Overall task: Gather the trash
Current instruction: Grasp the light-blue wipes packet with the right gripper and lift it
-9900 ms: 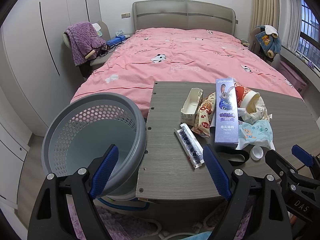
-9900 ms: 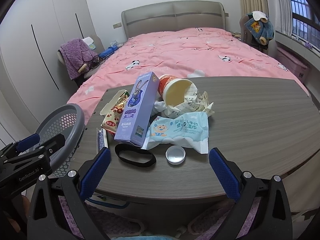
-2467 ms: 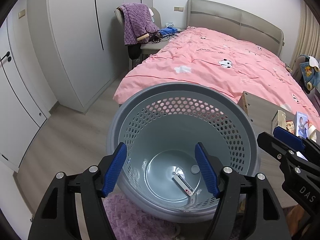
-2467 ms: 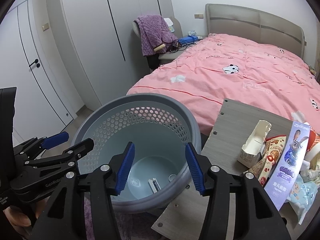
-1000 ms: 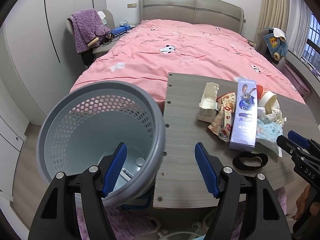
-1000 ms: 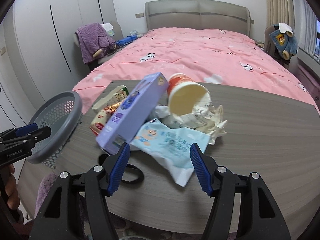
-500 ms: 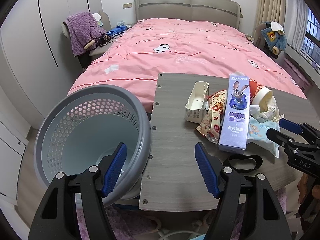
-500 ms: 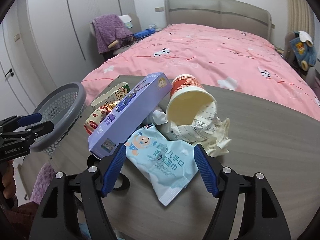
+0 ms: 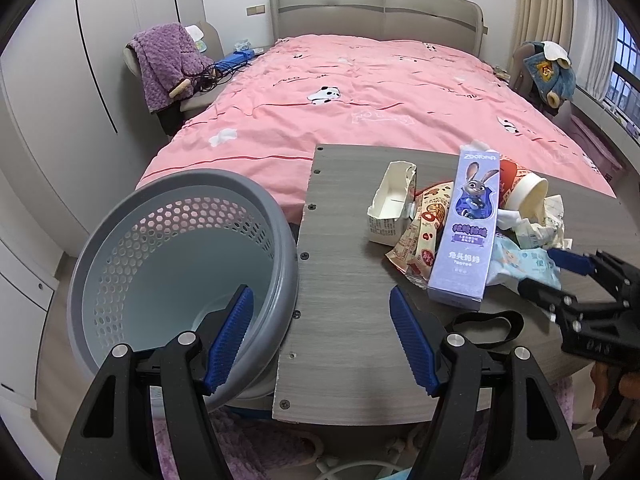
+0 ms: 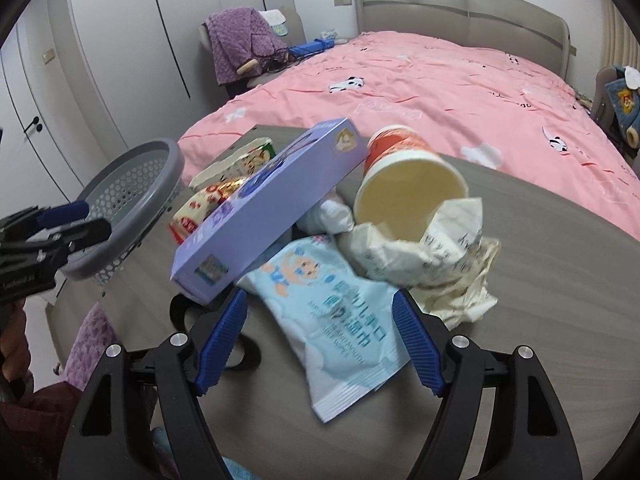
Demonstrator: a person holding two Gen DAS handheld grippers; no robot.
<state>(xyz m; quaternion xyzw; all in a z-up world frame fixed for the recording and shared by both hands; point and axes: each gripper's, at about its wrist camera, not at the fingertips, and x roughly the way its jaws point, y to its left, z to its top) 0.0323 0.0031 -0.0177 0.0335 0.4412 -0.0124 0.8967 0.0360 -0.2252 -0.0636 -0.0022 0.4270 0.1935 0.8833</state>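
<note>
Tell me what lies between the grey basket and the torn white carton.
Only bare table top between grey basket and torn white carton; left wrist view shows it.

The basket (image 9: pixel 180 264) stands left of the table (image 9: pixel 344 320), whose trash pile (image 10: pixel 320 220) lies before the bed (image 9: pixel 360 100).

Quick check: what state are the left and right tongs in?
Left tongs: open, empty.
Right tongs: open, just been opening, wipes pack between them, not gripped.

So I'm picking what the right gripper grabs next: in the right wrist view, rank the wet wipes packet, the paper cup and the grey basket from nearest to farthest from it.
1. Wet wipes packet: nearest, lying between the open fingers of the right gripper.
2. Paper cup: farther back, on its side, slightly right.
3. Grey basket: farthest, off the table's left edge.
</note>
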